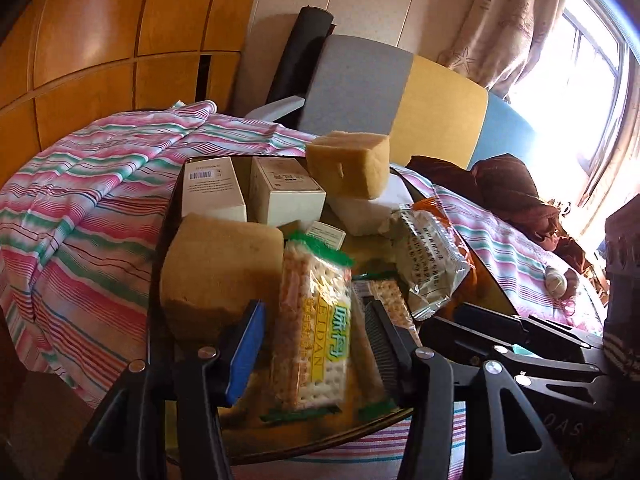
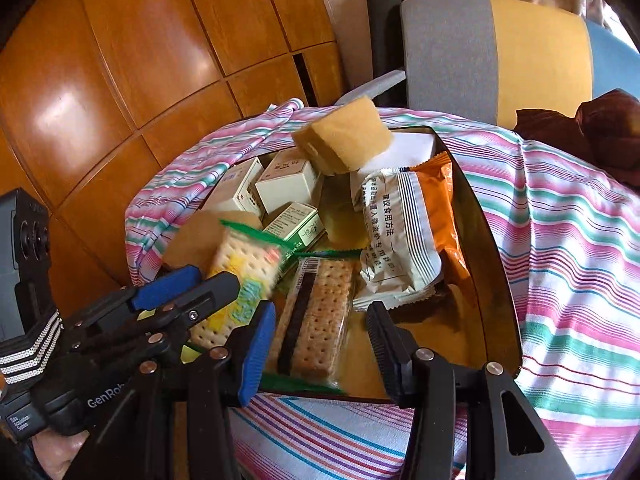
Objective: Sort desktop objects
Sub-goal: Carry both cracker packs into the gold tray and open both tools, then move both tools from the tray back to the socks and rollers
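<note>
A green-and-yellow cracker pack (image 1: 314,320) stands upright between the blue and black pads of my left gripper (image 1: 316,344), which is shut on it. The right wrist view shows that pack (image 2: 244,276) tilted and blurred above the tray in my left gripper (image 2: 192,282). My right gripper (image 2: 318,348) hangs open over a second cracker pack (image 2: 316,320) lying flat in the dark tray (image 2: 508,280). Also in the tray are two tan sponges (image 1: 348,164) (image 1: 220,264), white boxes (image 1: 286,190), a green-white box (image 2: 296,224) and a white snack bag (image 2: 392,236) on an orange one (image 2: 440,208).
The tray sits on a pink, green and white striped cloth (image 2: 568,240). A grey, yellow and blue chair back (image 2: 496,56) stands behind it, with wooden cabinet doors (image 2: 140,60) to the left. A brown garment (image 1: 504,184) lies at the right. A hand (image 2: 60,452) holds the left gripper.
</note>
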